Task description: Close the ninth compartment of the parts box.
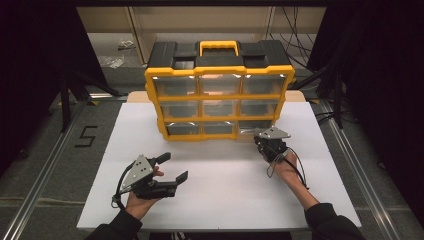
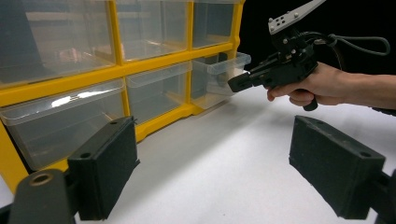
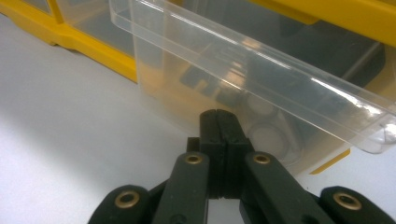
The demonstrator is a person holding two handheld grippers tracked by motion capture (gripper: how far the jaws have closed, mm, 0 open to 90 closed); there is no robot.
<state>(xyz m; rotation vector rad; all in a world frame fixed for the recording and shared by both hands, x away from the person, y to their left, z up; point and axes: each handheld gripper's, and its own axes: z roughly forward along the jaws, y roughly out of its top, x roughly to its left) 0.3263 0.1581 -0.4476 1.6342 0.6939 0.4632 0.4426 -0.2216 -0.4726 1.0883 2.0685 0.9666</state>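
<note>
bottom-right clear plastic drawer (image 2: pixel 219 77) of the yellow-and-black 9-drawer parts cabinet (image 1: pixel 218 90) stands part-way out of its slot, at the far side of the white table (image 1: pixel 220 200). my right gripper (image 1: pixel 270 145) sits at the drawer's front, its 2 black jaws pressed flat together against the lower front wall in the right gripper view; whether they pinch a lip or pull tab there i cannot tell. i judge the low hold suits sliding the drawer along its track without tipping it. dim round shapes show through the clear wall (image 3: pixel 261 126), too blurred to name. my left gripper (image 1: pixel 172 167) waits well apart on the near left of the table, jaws spread wide and holding nothing, turned toward the cabinet, likely kept ready to steady it or take something from the drawer.
</note>
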